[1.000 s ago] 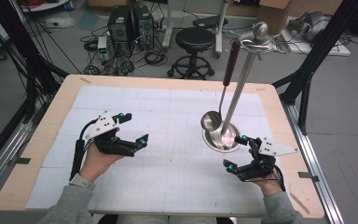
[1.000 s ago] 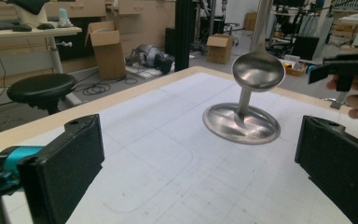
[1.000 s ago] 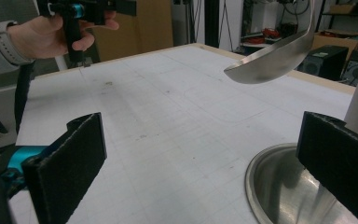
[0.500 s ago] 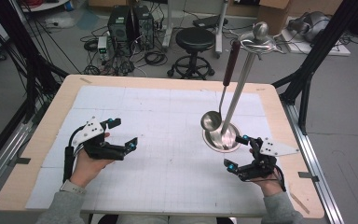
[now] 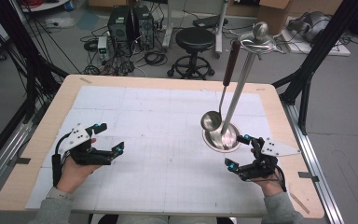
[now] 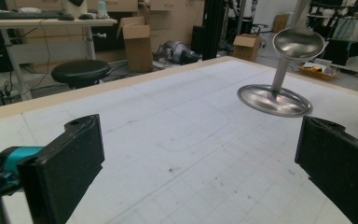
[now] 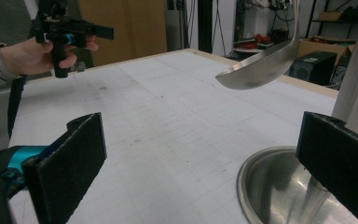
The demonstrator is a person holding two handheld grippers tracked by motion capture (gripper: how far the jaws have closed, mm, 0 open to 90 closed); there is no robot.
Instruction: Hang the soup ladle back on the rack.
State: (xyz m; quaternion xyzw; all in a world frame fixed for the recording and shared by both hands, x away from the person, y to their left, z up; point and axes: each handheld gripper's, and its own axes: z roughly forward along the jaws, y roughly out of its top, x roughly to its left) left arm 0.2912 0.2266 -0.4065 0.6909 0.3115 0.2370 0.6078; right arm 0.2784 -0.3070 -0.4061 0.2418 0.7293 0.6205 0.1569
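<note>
Ladle (image 5: 213, 117) hangs on its stand (image 5: 233, 107), just beyond the right claw (image 5: 240, 151), whose jaws gape apart

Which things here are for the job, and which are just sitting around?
For the job:
ladle hanging on the stand
left gripper, open
right gripper, open, beside the stand's dish

Just sitting around:
stool
cardboard box
computer towers
cables on the floor
</note>
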